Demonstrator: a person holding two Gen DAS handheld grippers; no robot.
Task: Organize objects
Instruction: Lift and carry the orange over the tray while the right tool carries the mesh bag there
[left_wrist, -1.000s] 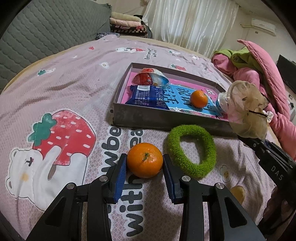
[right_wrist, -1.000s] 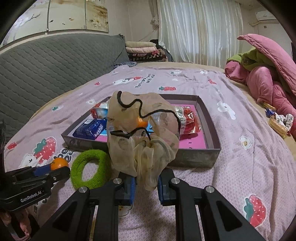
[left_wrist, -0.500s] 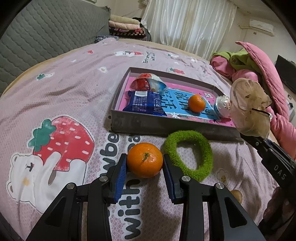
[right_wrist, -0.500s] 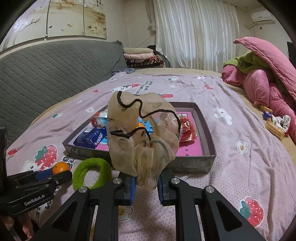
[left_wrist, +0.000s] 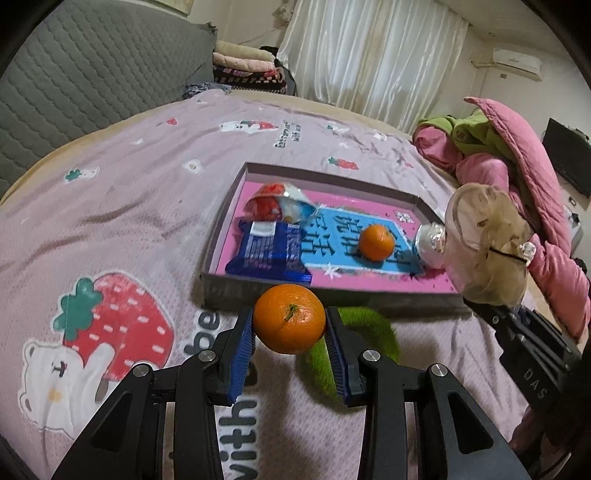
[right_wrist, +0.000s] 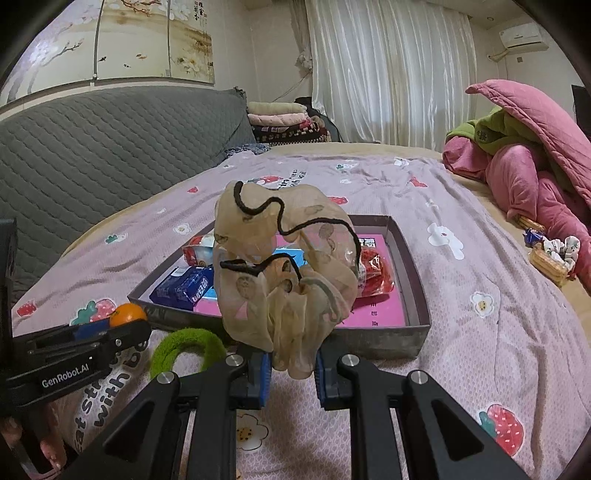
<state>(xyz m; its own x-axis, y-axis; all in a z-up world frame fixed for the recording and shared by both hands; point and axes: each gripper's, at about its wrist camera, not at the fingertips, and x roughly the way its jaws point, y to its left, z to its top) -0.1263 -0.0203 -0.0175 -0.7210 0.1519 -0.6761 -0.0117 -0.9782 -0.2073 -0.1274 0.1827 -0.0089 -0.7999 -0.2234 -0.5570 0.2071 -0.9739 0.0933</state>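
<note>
- I am working over a bed with a mauve bedsheet printed with strawberries and bears; the words "with" and "be" are reading clearly beside my left claw.
- My left gripper is bearing the label "GenRobot.AI" in the right wrist view; the right one shows the letters "DAS" in the left wrist view.
- My left claw is pinching an orange between its blue pads, tilting downward, holding it above the sheet just before the near wall of the grey box.
- My right gripper is pressing together on a beige scrunchie, which is standing up above the claw.
- A green scrunchie is lying on the sheet before the box.
- Inside the box a second orange is sitting on blue print with Chinese characters I cannot read.
</note>
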